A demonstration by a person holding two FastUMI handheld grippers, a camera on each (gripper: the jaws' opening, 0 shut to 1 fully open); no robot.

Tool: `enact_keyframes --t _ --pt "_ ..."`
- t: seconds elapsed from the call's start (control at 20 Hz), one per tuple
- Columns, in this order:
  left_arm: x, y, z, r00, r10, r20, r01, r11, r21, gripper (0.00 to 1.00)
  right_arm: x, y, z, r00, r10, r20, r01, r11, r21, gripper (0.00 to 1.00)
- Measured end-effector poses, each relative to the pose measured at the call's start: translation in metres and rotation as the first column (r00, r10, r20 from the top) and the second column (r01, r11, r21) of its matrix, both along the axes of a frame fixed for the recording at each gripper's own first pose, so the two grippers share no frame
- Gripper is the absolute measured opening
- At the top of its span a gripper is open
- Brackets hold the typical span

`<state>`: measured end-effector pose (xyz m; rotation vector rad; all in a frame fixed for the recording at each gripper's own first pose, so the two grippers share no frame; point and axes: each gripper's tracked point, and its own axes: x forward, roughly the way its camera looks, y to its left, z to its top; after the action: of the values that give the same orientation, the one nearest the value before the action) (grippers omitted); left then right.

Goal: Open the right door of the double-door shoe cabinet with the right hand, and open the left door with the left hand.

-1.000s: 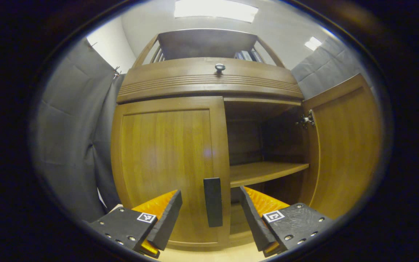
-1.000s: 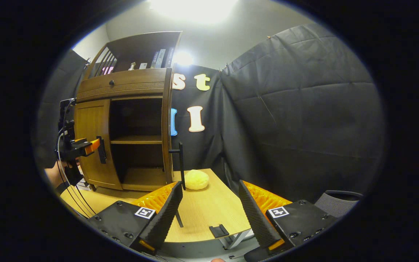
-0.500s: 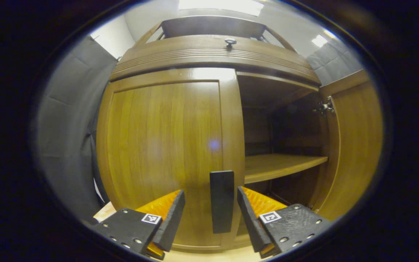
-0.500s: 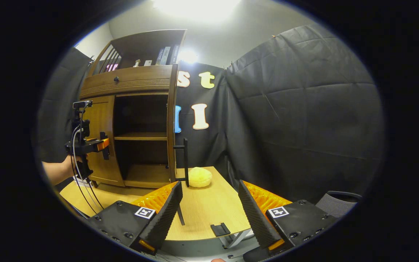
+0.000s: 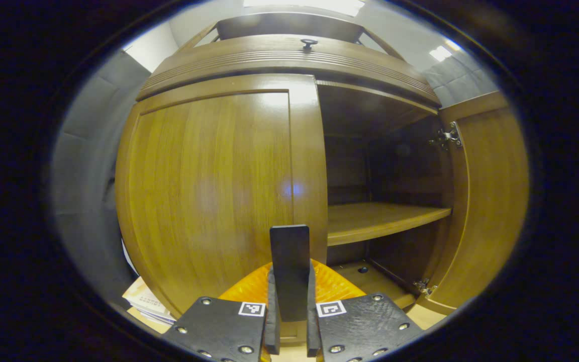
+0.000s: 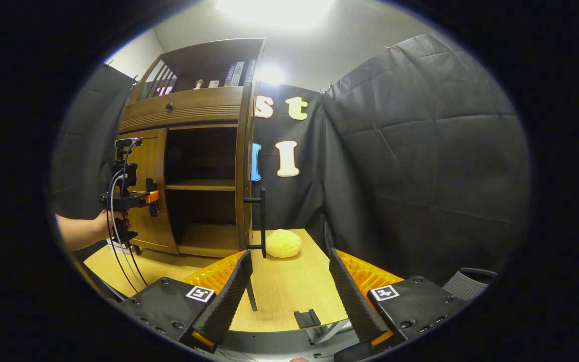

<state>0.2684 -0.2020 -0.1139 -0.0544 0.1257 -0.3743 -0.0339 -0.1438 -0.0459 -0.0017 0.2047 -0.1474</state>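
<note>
While rt door is swung open, left claw is clamped on left door handle, rt claw held apart nr bench.

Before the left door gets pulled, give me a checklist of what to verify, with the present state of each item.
1. Right door open: ok, swung wide, shelves exposed.
2. Left gripper shut on the left door handle: ok, both fingers press the bar's sides.
3. Left door closed: ok, flush with the cabinet front.
4. Right gripper clear of the cabinet: ok, open, back over the table.
5. Yellow round object out of the left door's swing: ok, it lies beyond the right door.
6. Papers by the cabinet's left base clear of the swing: cannot tell.
</note>
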Motion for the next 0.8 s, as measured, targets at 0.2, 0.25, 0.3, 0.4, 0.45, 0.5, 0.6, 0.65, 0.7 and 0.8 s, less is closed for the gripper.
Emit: enact_keyframes --t 0.2,0.25,0.3,0.4,0.45,0.5,0.6,0.65,0.7,0.8 --pt "-0.016 0.01 0.003 1.0 0.031 0.004 -0.031 1.0 -0.003 0.23 0.008 -0.003 -0.001 0.999 0.039 0.009 -0.039 0.999 0.006 0.93" --pt "-0.021 0.012 0.003 0.999 0.034 0.003 -0.034 0.999 -0.007 0.22 0.011 -0.003 0.0 0.999 0.048 0.012 -0.048 0.999 0.009 0.97" --pt "-0.029 0.016 0.003 0.999 0.037 0.003 -0.037 0.999 -0.009 0.21 0.014 -0.001 0.001 0.998 0.057 0.017 -0.057 0.998 0.014 0.93" --pt "-0.039 0.023 0.005 0.999 0.039 -0.001 -0.039 0.999 -0.011 0.2 0.019 0.004 0.002 0.997 0.077 0.026 -0.077 0.997 0.017 0.93" --pt "-0.044 0.027 0.006 0.999 0.04 -0.003 -0.04 0.999 -0.011 0.2 0.021 0.008 0.003 0.996 0.088 0.03 -0.089 0.996 0.017 0.97" --pt "-0.05 0.031 0.008 0.999 0.043 -0.007 -0.043 0.999 -0.014 0.2 0.024 0.012 0.004 0.994 0.1 0.032 -0.101 0.995 0.016 0.93" --pt "-0.063 0.04 0.008 0.999 0.049 -0.009 -0.05 0.999 -0.018 0.2 0.028 0.022 0.005 0.992 0.123 0.036 -0.123 0.992 0.017 0.93" --pt "-0.069 0.044 0.008 0.999 0.052 -0.011 -0.052 0.998 -0.02 0.2 0.028 0.026 0.004 0.99 0.134 0.038 -0.134 0.991 0.018 0.93" --pt "-0.077 0.049 0.008 0.998 0.054 -0.011 -0.054 0.998 -0.023 0.2 0.03 0.031 0.005 0.989 0.144 0.04 -0.145 0.989 0.018 0.93" --pt "-0.09 0.06 0.009 0.999 0.053 -0.011 -0.053 0.998 -0.028 0.2 0.032 0.039 0.006 0.986 0.159 0.042 -0.159 0.987 0.014 0.92"
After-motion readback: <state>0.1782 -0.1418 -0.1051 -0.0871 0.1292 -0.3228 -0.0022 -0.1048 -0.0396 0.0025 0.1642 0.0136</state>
